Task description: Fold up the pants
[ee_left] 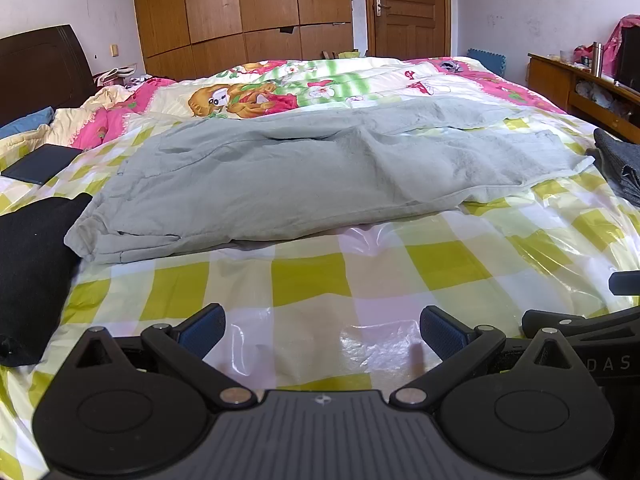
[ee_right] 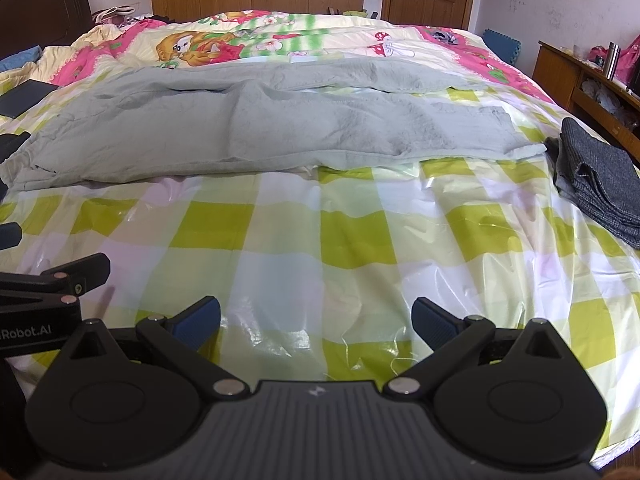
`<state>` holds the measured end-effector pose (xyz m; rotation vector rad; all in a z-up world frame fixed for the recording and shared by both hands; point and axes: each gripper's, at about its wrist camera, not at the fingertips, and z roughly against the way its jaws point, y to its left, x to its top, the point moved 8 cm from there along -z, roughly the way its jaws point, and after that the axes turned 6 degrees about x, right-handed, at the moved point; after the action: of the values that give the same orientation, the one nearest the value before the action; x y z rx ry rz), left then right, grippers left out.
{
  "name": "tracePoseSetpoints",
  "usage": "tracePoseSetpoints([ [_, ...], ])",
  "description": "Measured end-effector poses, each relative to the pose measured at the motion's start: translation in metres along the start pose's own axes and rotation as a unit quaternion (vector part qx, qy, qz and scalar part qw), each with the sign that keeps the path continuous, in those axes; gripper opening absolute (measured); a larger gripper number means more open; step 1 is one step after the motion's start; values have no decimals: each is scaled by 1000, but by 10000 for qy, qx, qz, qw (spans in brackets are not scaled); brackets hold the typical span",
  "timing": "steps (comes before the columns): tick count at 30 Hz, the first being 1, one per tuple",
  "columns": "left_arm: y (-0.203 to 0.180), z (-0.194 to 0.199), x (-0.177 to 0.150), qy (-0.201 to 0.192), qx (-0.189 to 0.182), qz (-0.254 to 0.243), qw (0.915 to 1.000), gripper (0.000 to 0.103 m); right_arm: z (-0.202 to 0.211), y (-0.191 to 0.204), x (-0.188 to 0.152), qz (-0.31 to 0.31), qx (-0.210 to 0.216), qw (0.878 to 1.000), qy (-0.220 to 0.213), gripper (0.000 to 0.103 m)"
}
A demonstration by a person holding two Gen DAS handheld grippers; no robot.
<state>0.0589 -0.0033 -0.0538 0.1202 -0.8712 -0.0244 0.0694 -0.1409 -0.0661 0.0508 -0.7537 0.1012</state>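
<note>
While both tools hover low over the checked sheet, I see the pants lying spread sideways across the bed, well beyond my fingers — waist end toward the black garment, leg ends toward the folded grey cloth. My left gripper has its jaws spread wide with nothing between them; the right gripper stands the same, wide and empty. Behind the pants lies the cartoon quilt, and a dark flat book rests just off their waist end.
</note>
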Motion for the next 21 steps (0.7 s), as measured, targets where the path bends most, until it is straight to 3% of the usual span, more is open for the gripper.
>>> tracePoseSetpoints([
  [21, 0, 0, 0, 2, -5, 5, 10000, 103, -1, 0, -1, 6, -3, 10000, 12, 101],
])
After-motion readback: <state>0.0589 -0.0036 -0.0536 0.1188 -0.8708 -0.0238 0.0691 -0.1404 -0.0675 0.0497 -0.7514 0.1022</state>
